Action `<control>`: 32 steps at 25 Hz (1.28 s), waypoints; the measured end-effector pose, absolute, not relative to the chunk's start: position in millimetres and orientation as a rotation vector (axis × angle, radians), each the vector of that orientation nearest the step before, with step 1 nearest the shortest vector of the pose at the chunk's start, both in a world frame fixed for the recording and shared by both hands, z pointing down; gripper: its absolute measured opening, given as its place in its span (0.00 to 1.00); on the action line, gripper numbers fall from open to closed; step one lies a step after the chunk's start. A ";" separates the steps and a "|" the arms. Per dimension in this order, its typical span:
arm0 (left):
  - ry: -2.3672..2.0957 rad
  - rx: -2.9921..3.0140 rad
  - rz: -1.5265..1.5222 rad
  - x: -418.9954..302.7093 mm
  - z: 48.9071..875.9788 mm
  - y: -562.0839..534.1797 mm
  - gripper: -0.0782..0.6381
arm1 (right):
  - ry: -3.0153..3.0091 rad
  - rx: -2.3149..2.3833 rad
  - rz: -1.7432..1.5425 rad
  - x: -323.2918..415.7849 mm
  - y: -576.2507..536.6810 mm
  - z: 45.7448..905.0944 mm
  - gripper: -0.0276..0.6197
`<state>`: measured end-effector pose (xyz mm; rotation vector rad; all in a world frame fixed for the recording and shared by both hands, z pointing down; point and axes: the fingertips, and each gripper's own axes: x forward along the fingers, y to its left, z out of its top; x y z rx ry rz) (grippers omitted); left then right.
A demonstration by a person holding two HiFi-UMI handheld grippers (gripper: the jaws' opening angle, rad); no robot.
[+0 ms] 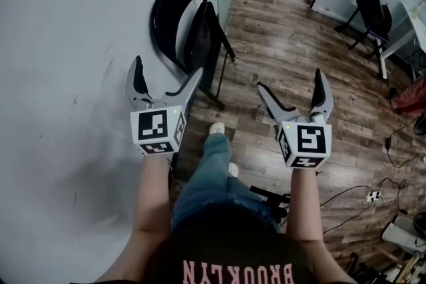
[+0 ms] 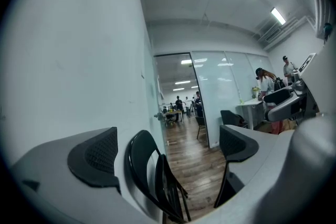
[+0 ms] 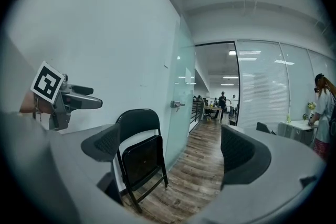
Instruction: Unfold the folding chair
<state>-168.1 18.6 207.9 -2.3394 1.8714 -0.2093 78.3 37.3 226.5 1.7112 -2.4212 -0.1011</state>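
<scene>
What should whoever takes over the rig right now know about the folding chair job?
Left tool: open, nothing between its jaws, held in the air short of the chair.
Right tool: open, nothing between its jaws, also in the air and apart from the chair.
Chair: folded flat, standing on the wooden floor against the white wall, straight ahead of both tools.
Done: nothing yet; the chair is untouched.
Left: close in on the chair, take hold of it, probably at the backrest and seat, and open it out so that it stands on its legs.
</scene>
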 end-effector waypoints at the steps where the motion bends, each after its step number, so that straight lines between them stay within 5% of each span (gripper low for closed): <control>1: 1.870 -2.342 -0.214 -168.2 209.3 14.4 0.91 | -2.420 1.719 -0.098 80.6 33.5 227.5 0.93; 32: 1.926 -2.422 -0.288 -241.7 249.9 -256.6 0.91 | -2.314 1.658 0.057 17.0 -259.3 268.2 0.93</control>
